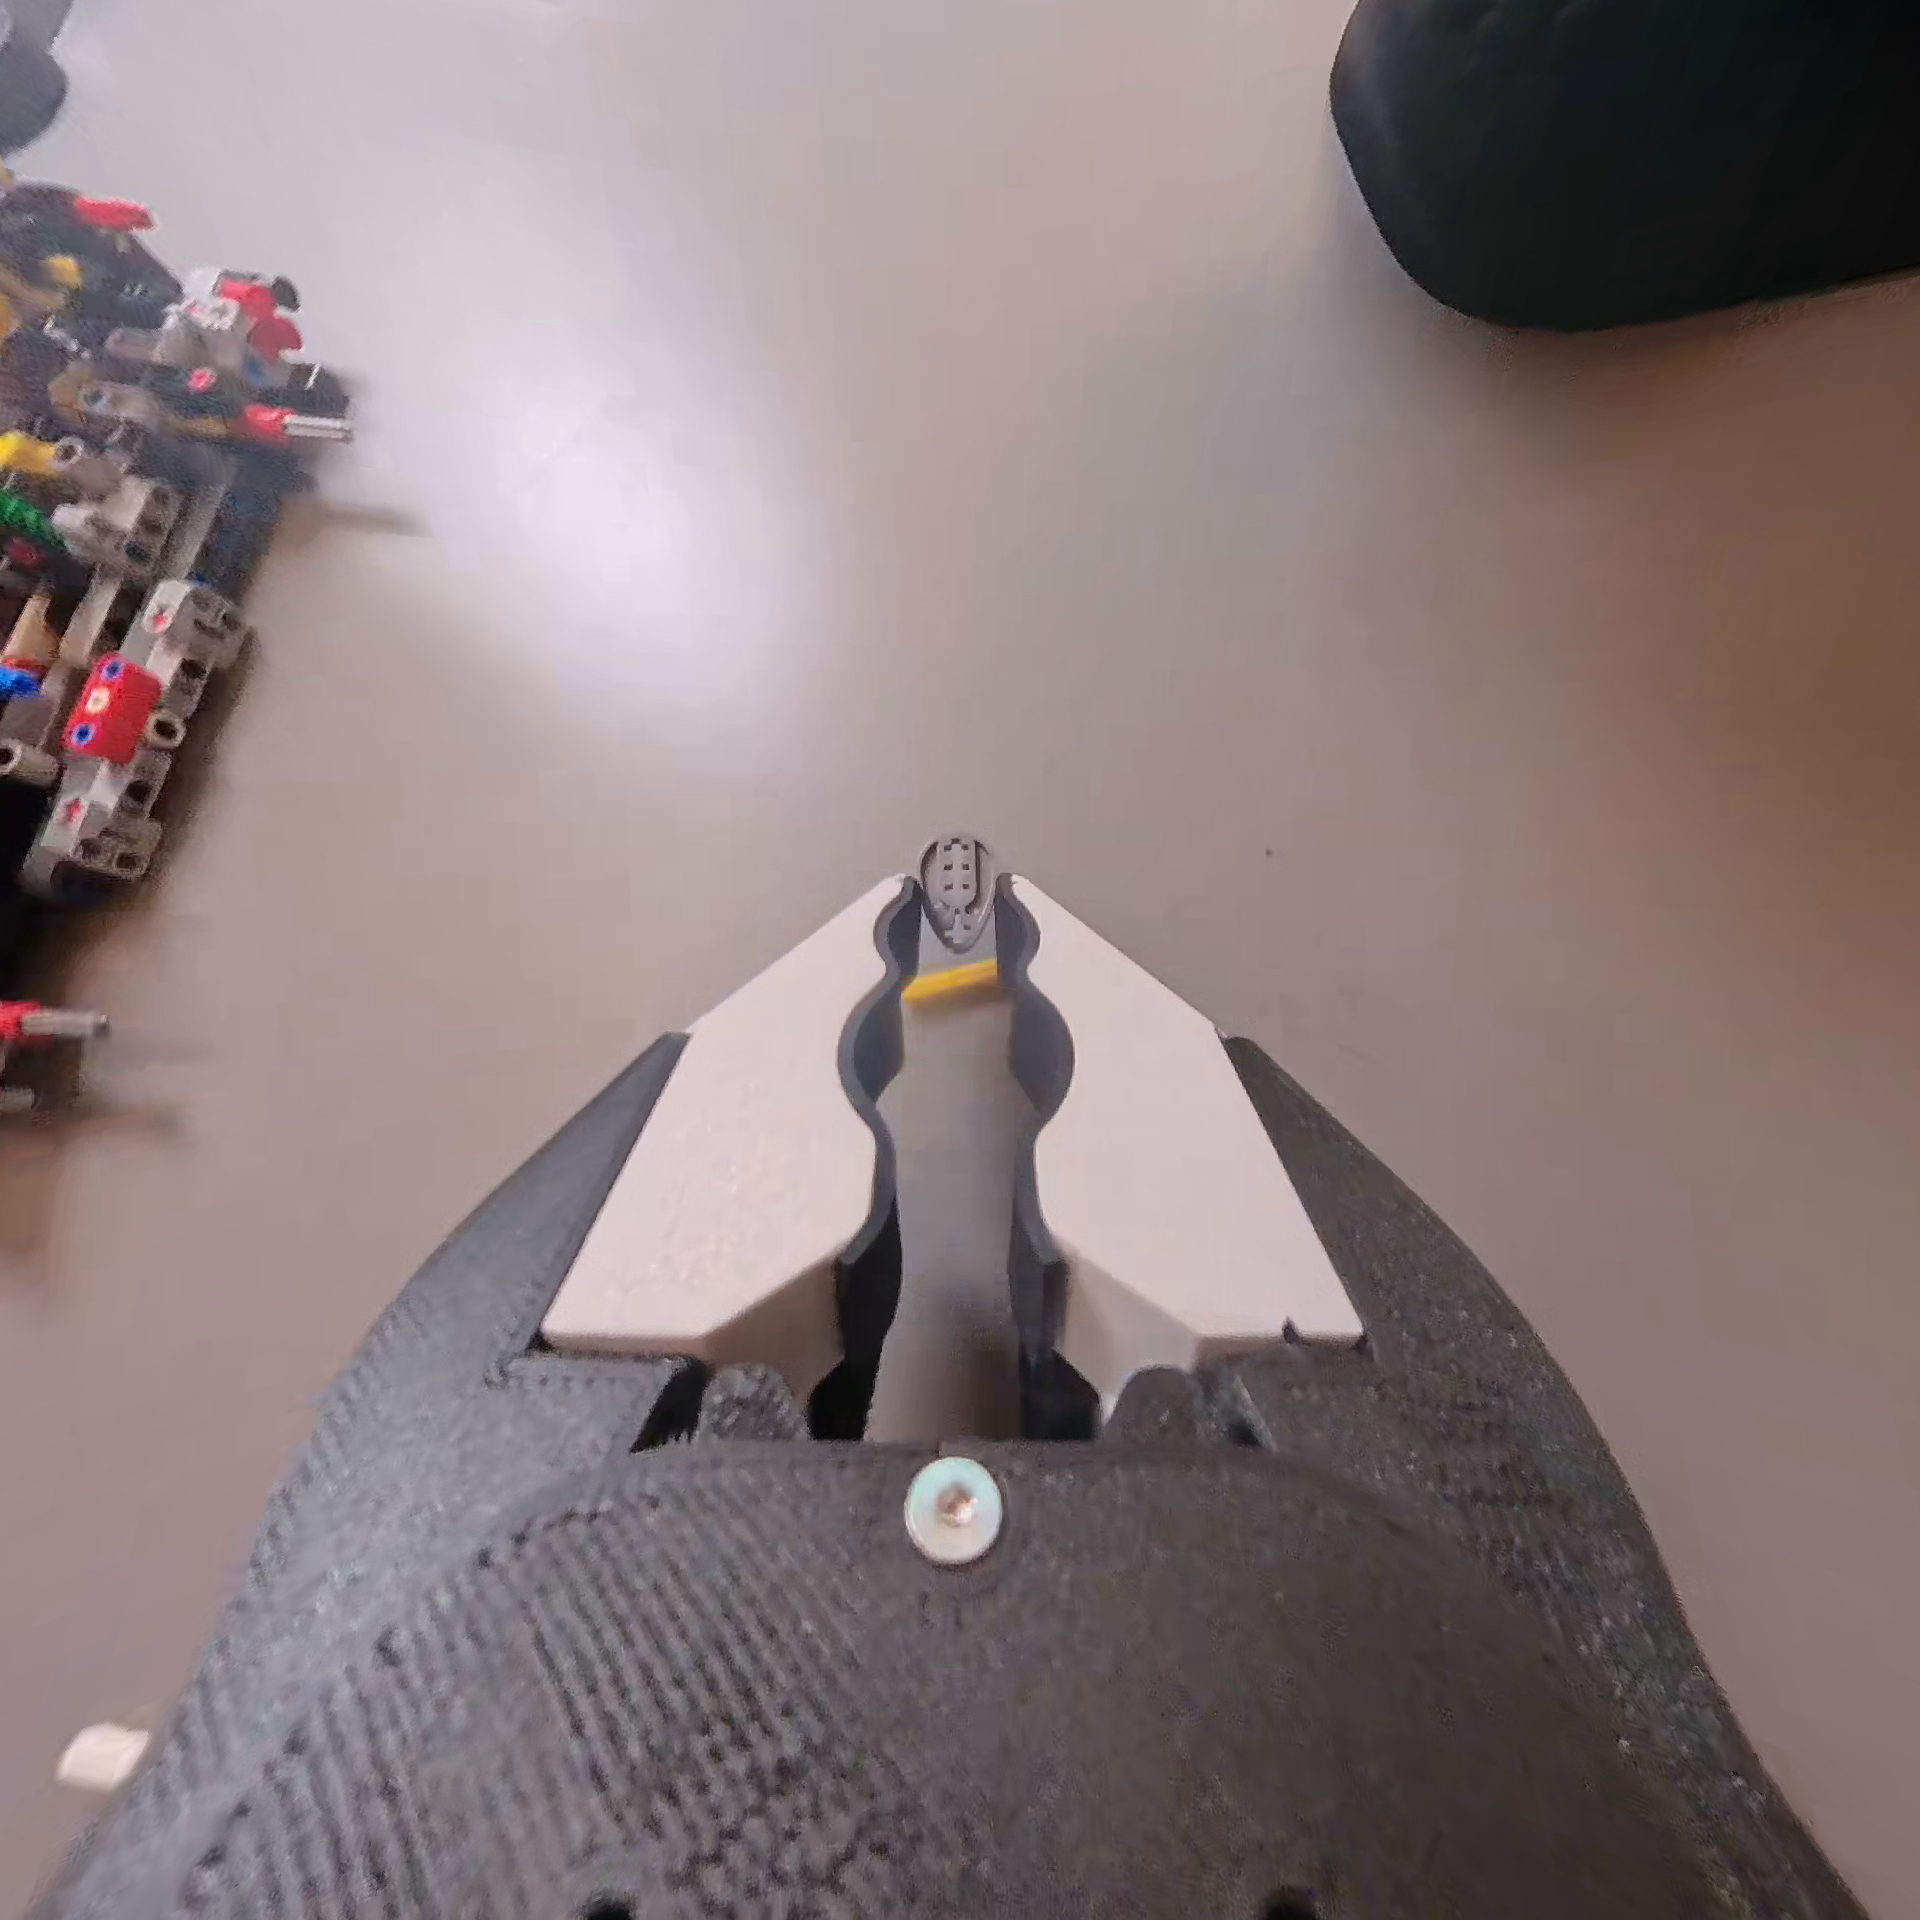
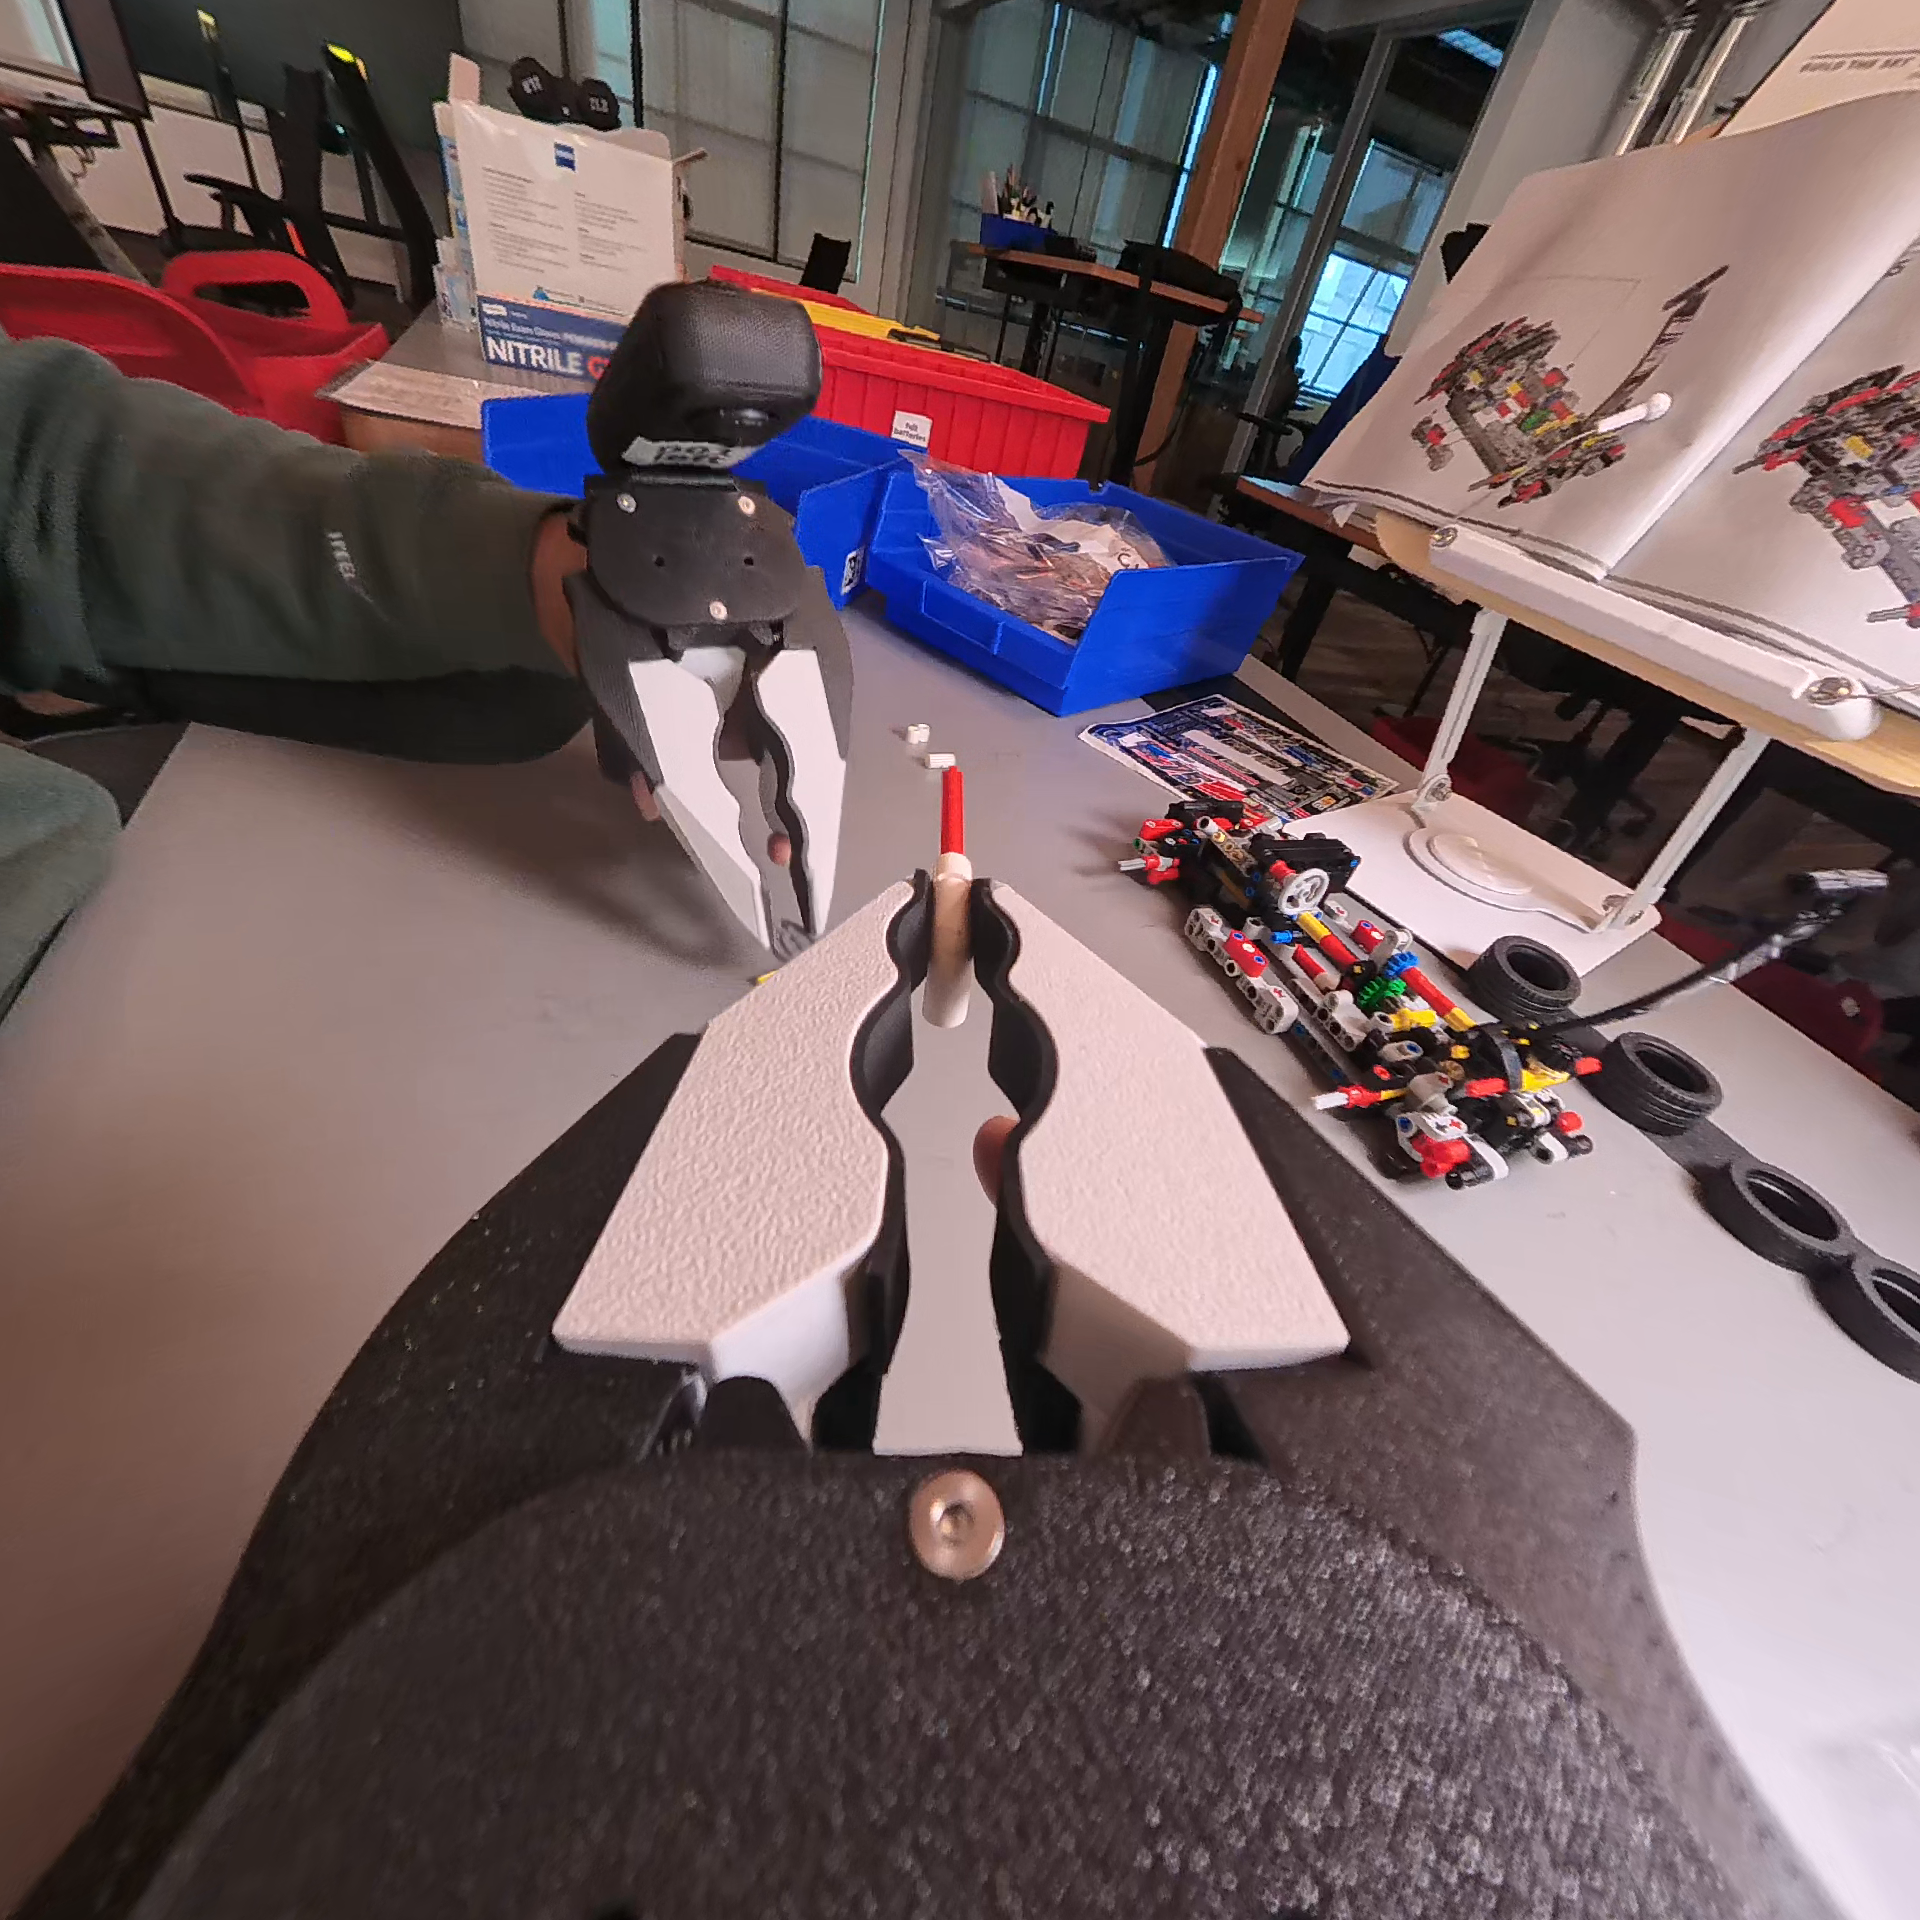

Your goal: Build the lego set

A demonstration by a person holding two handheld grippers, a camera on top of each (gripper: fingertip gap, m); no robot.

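My left gripper points down at the grey table, and its tips are closed on a small grey oval piece. A short yellow pin lies on the table behind the tips, seen through the gap between the pads. The right wrist view shows the left gripper with its tips on the table and the yellow pin beside them. My right gripper is shut on a white sleeve with a red axle sticking out forward. It is held above the table.
A partly built brick car chassis lies to the right and also shows in the left wrist view. Black tyres, small white pieces, a sticker sheet, blue bins and an open booklet on a stand are around it. The grippers' ends are close to 15 centimetres from one another.
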